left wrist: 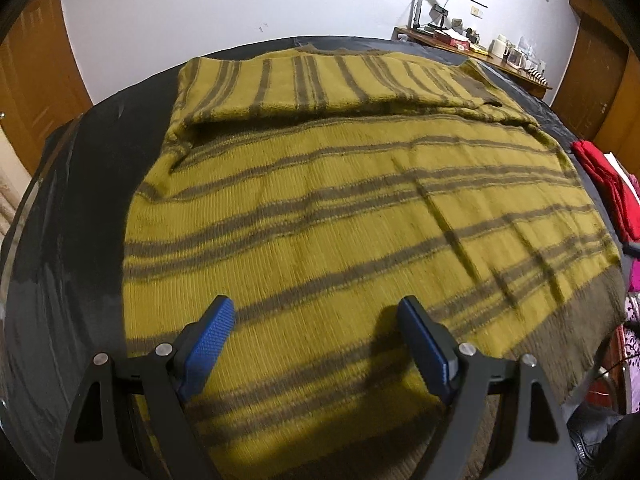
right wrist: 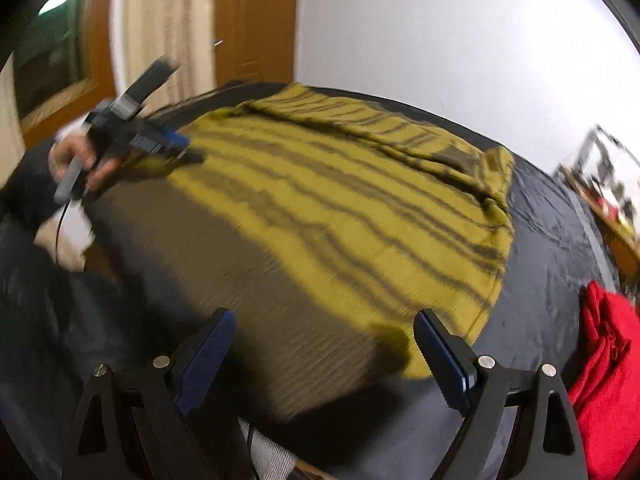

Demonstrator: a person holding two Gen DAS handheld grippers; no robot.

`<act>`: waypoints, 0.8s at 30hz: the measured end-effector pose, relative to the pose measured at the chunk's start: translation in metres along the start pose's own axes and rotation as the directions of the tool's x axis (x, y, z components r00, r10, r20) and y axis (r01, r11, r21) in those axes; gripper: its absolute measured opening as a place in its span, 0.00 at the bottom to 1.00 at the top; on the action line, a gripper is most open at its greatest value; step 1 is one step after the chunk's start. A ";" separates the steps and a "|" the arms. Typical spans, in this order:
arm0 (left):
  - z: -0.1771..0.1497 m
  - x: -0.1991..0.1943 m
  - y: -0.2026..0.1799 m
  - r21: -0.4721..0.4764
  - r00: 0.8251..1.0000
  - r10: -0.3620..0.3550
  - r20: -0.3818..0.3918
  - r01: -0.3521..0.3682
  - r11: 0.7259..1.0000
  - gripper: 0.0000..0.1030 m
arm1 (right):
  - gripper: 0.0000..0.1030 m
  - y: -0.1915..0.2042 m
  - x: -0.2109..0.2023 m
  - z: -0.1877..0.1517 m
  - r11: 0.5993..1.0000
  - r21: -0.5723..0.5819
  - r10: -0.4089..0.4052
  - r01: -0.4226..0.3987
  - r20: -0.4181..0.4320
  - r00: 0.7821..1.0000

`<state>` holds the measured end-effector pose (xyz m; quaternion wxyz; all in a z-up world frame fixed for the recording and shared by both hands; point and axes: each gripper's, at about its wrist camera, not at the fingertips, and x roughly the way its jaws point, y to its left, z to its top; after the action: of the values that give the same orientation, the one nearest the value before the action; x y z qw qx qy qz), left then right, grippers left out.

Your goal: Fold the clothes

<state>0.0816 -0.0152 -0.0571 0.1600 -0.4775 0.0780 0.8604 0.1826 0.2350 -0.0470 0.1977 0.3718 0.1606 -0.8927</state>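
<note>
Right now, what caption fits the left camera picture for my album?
Open left claw hovering over a mustard-yellow knitted sweater with grey-brown stripes spread on a black sheet.

One olive-yellow knit sweater with grey-brown stripes (left wrist: pixel 340 208), spread flat. One black sheet-covered table (left wrist: pixel 80 208). One pile of red fabric (right wrist: pixel 608 368). Two black grippers with blue pads: left (left wrist: pixel 316 308), right (right wrist: pixel 324 320). One hand (right wrist: pixel 76 160) visible. Shelf clutter uncountable.
</note>
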 end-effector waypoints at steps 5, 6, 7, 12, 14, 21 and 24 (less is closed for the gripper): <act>-0.003 -0.004 -0.004 0.000 1.000 0.000 0.007 0.000 1.000 0.84 | 0.90 0.019 0.003 -0.008 0.986 -0.116 -0.122 0.119 -0.021 0.992; -0.004 -0.004 -0.004 -0.001 1.000 -0.001 0.008 0.001 1.000 0.84 | 0.90 0.017 0.005 -0.009 0.984 -0.107 -0.143 0.140 -0.024 0.989; -0.004 -0.005 -0.004 -0.001 1.000 -0.003 0.008 0.003 1.000 0.84 | 0.90 0.014 0.007 -0.009 0.982 -0.098 -0.164 0.160 -0.028 0.986; -0.008 -0.006 -0.004 0.006 1.000 -0.008 0.007 0.008 1.000 0.84 | 0.90 0.000 0.013 -0.012 0.968 -0.049 -0.250 0.248 -0.044 0.967; -0.010 -0.006 -0.004 0.009 1.000 -0.011 0.007 0.011 1.000 0.84 | 0.90 -0.002 0.011 -0.010 0.967 -0.031 -0.253 0.252 -0.023 0.967; -0.016 -0.008 -0.001 -0.005 0.999 -0.021 0.028 0.021 1.000 0.86 | 0.90 0.040 0.025 0.000 0.901 -0.206 -0.364 0.381 0.114 0.924; -0.021 -0.011 0.000 -0.001 0.999 -0.016 0.029 0.016 1.000 0.86 | 0.90 0.046 0.029 0.001 0.894 -0.234 -0.361 0.383 0.133 0.923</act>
<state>0.1033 -0.0236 -0.0588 0.1679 -0.4655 0.0715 0.8661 0.1849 0.1879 -0.0736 0.0763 0.2669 0.3339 -0.9008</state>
